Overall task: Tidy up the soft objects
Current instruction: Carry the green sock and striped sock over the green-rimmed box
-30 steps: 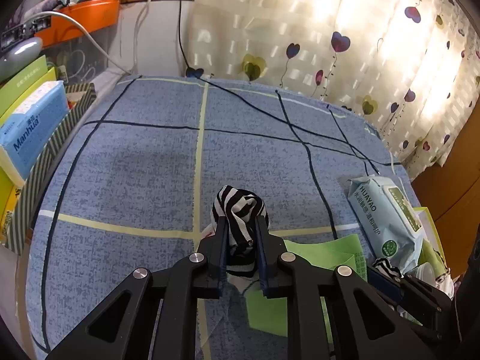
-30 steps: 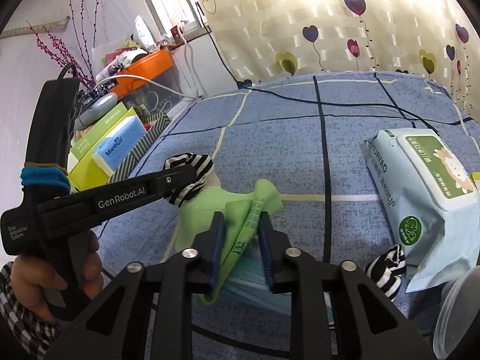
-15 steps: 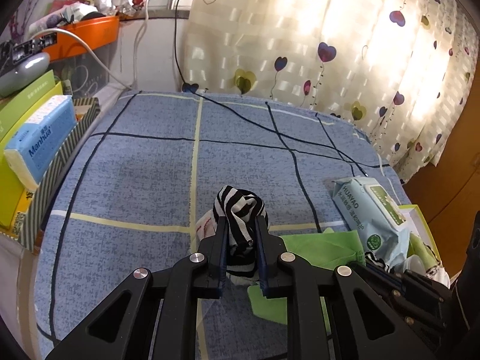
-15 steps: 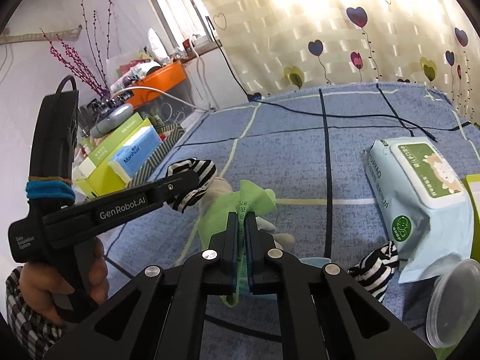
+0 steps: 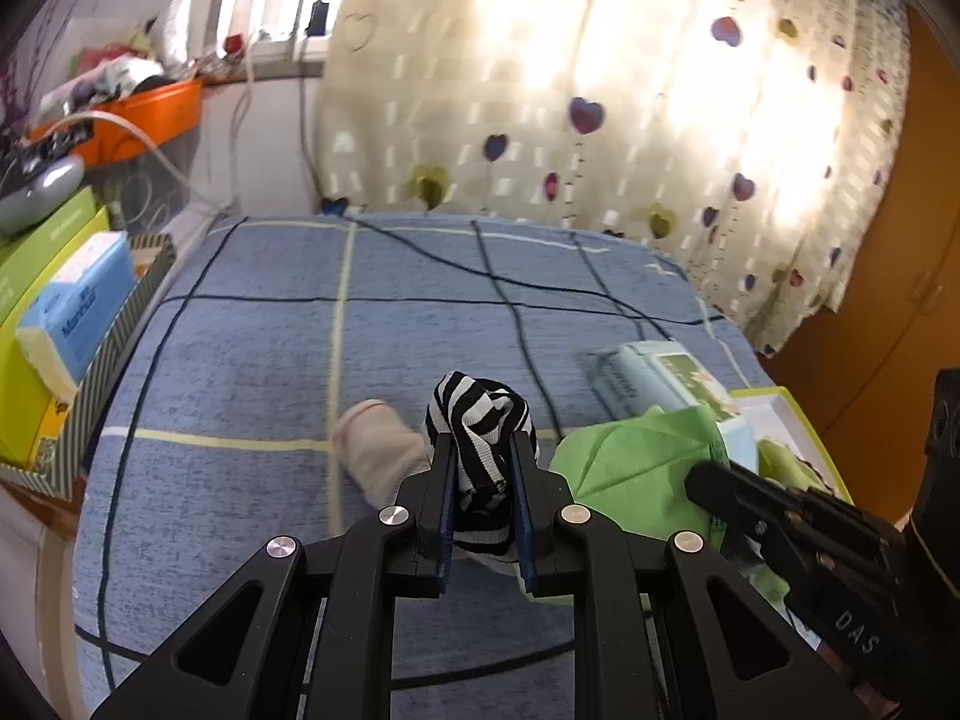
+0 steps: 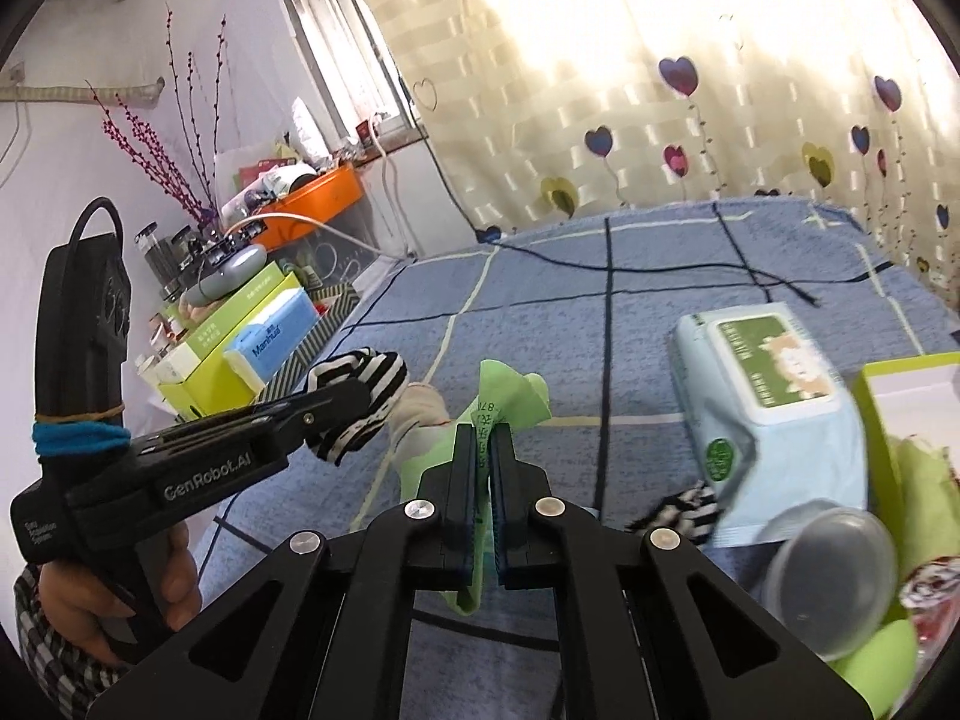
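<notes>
My left gripper (image 5: 480, 450) is shut on a black-and-white striped sock (image 5: 477, 420) and holds it above the blue cloth-covered table (image 5: 252, 354). In the right wrist view the sock (image 6: 360, 384) sticks out of that gripper at the left. My right gripper (image 6: 485, 444) is shut on a light green cloth (image 6: 504, 396), lifted off the table; the cloth (image 5: 636, 468) shows at the right of the left wrist view. A beige sock (image 5: 378, 450) lies on the table under both. Another striped sock (image 6: 684, 510) lies by the wipes pack.
A pack of wet wipes (image 6: 768, 396) lies at the right. A yellow-green box (image 6: 900, 384) and a clear plastic lid (image 6: 834, 576) are at the far right. Tissue boxes (image 5: 72, 312) stand along the left edge. A black cable (image 6: 660, 267) crosses the far table.
My right gripper closed on the green cloth and lifted it. Both grippers rose, uncovering the beige sock. The left gripper kept its hold on the striped sock.
</notes>
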`<action>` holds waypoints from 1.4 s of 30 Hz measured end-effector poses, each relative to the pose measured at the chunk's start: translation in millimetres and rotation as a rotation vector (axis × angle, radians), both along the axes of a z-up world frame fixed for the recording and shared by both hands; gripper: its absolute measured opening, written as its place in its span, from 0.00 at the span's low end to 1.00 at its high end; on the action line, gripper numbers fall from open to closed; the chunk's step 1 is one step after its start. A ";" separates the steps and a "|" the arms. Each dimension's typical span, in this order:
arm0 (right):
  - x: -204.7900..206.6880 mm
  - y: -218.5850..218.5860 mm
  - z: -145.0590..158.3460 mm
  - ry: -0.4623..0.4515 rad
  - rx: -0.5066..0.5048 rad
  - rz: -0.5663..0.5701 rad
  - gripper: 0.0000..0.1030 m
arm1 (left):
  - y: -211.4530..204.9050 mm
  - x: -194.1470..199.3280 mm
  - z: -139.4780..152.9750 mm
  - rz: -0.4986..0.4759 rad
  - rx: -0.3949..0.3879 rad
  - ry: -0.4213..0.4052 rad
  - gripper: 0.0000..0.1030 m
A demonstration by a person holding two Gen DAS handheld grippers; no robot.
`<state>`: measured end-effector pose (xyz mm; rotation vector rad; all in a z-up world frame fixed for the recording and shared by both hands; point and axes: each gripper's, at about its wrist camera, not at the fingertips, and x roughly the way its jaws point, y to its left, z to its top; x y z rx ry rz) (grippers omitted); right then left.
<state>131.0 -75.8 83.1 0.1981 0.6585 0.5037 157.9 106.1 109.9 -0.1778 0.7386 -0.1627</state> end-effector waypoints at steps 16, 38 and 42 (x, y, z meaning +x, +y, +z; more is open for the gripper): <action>-25.1 -76.5 14.9 -0.040 0.016 -0.136 0.04 | -67.5 -21.3 14.8 -0.129 0.008 -0.030 0.15; -46.9 -198.5 30.6 -0.073 0.016 -0.368 0.04 | -184.2 -5.2 25.2 -0.365 -0.016 -0.023 0.15; -46.1 -219.7 26.9 -0.061 0.009 -0.407 0.04 | -204.7 2.8 22.1 -0.395 -0.022 -0.007 0.15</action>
